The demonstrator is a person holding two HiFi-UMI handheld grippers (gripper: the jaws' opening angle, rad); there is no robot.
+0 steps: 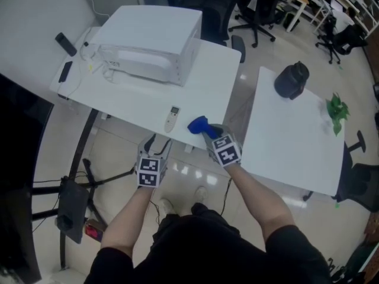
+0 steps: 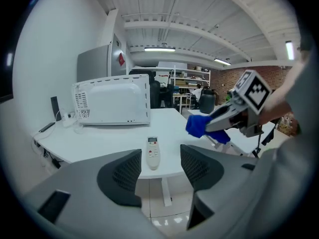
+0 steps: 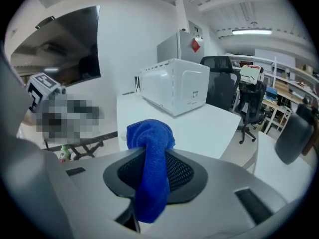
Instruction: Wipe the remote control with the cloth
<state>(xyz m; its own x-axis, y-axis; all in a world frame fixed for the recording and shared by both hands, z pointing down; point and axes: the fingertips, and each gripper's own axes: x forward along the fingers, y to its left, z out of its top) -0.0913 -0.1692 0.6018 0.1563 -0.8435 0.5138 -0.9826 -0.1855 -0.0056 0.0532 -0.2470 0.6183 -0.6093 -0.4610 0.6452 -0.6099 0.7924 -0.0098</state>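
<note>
Right gripper is clamped on the blue cloth, while the left gripper hangs with its jaws wide apart and empty. On the white table, the remote control lies near the front edge, with the cloth just beside it.

A white microwave stands toward the far left of a white worktop, with a tangle of white cables just beside it. Left of the cables lie a small black device near the far edge and a flat black device nearer the corner. A second white worktop stands to the right, parted from the first by a narrow gap. It carries a dark rounded container at its far end and a green leafy sprig near its right edge. Black office chairs stand beyond both. On the pale floor, by the first worktop's legs, sits a dark flat box.
</note>
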